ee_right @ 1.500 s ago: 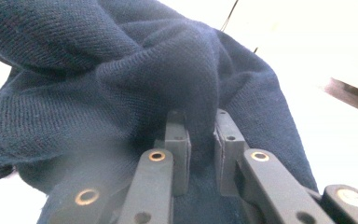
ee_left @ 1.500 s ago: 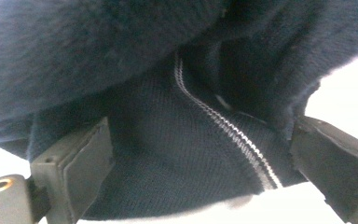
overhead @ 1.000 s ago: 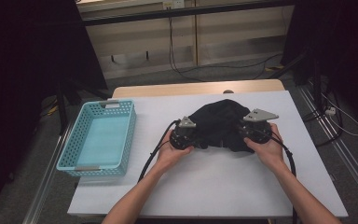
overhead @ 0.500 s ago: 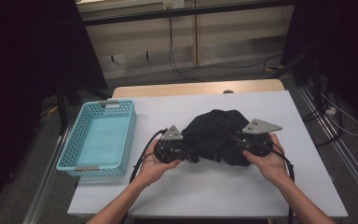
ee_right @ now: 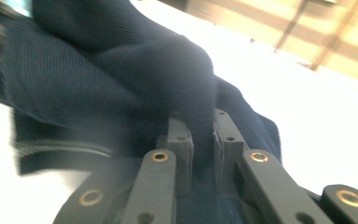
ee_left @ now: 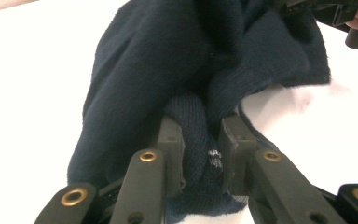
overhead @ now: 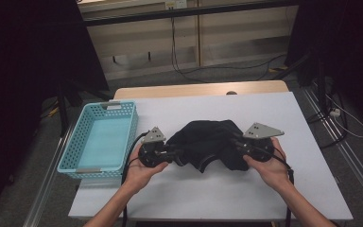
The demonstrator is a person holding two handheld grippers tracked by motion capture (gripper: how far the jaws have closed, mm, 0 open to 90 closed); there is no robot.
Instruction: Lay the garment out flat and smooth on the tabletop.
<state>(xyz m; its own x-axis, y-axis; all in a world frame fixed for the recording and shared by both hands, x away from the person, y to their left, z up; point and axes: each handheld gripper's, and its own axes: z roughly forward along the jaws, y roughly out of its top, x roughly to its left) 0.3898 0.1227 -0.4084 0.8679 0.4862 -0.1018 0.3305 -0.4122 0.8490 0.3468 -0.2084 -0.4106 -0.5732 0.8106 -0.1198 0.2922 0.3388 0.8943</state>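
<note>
Item: dark navy knit garment [overhead: 211,144], soft, light, limp, likely sagging between my grips. My left gripper [ee_left: 199,154] is pinching a thick fold between its jaws; my right gripper [ee_right: 201,140] is clamping another bunched fold.

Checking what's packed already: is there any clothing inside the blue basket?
No, the blue basket holds nothing; the dark garment lies on the table beside it.

A white-topped table [overhead: 264,118] carries the things, with a strip of bare wood along its far edge. On its left side sits a light blue plastic basket [overhead: 100,140], and near the middle, toward the near edge, lies a crumpled dark navy knit garment [overhead: 209,146].
</note>
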